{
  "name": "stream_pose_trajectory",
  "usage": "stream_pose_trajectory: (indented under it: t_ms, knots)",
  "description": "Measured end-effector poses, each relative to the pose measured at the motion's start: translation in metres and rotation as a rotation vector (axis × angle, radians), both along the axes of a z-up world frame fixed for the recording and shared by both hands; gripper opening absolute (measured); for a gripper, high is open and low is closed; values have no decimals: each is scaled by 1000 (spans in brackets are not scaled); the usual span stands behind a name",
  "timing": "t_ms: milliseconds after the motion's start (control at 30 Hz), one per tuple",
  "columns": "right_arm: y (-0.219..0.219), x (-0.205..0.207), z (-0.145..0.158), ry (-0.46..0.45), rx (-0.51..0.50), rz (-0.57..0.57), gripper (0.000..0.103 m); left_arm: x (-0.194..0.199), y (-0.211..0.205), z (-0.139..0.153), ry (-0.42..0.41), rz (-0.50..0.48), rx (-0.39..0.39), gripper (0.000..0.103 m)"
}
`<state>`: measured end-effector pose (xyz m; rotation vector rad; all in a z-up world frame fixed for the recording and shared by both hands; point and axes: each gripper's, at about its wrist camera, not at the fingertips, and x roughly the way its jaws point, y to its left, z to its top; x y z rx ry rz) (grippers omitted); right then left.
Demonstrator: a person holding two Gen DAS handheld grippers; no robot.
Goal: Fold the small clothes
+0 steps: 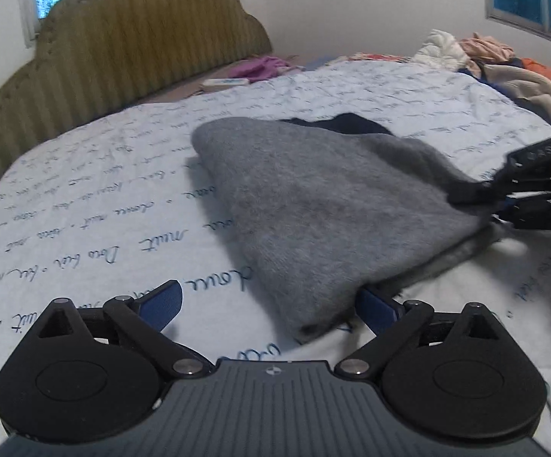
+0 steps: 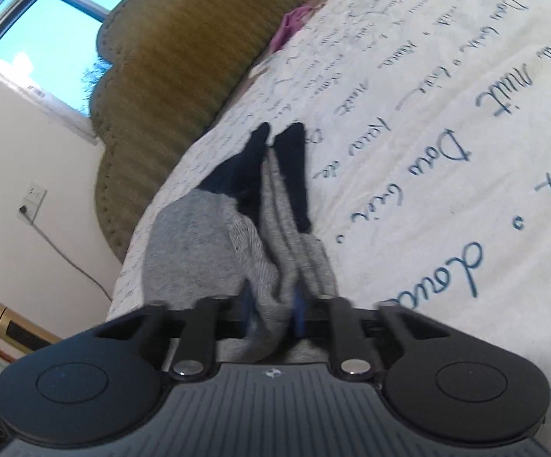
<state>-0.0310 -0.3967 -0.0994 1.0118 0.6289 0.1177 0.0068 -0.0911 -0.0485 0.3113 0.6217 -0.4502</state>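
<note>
A small grey garment with dark navy parts (image 1: 325, 205) lies on the bed sheet, its right corner lifted. My left gripper (image 1: 271, 304) is open, its blue pads (image 1: 161, 304) apart, with the garment's near corner lying between them. My right gripper (image 1: 477, 194) enters from the right in the left wrist view and pinches the garment's right edge. In the right wrist view that gripper (image 2: 275, 308) is shut on bunched grey fabric (image 2: 271, 251), and the navy ends (image 2: 260, 167) stretch away over the sheet.
The white sheet with blue script (image 1: 85, 198) covers the bed. An olive padded headboard (image 1: 115, 49) stands at the back. A purple cloth (image 1: 260, 66) lies near it. A pile of clothes (image 1: 504, 72) sits at the far right. A wall socket with cable (image 2: 31, 205) is left of the bed.
</note>
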Motion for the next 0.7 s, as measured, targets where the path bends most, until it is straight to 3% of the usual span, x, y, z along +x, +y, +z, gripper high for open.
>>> stream_pose_trajectory:
  t_ms: [133, 233, 300, 467, 533, 567, 600, 633, 700]
  knots:
    - [1, -3, -4, 4, 46, 10, 9, 4, 15, 2, -25, 103, -42, 96]
    - [10, -7, 3, -1, 20, 46, 9, 0, 22, 2, -79, 159, 17, 96]
    - [16, -7, 5, 14, -59, 57, 9, 3, 26, -3, -29, 150, 13, 95]
    - [7, -9, 5, 47, -46, 67, 11, -1, 35, 15, 35, 104, -57, 96]
    - [3, -14, 20, 43, -135, 73, 19, -3, 39, 30, 32, 73, -85, 98]
    - [2, -16, 30, 37, -194, 64, 32, -4, 39, 37, 24, 61, -98, 101]
    - [0, -15, 40, 28, -255, 46, 54, -4, 40, 44, 15, 50, -108, 102]
    - [-1, -12, 50, 5, -312, 37, 62, -1, 38, 50, 10, 42, -115, 103]
    - [0, 5, 65, -55, -384, 65, 64, 11, 32, 58, 12, 31, -126, 103]
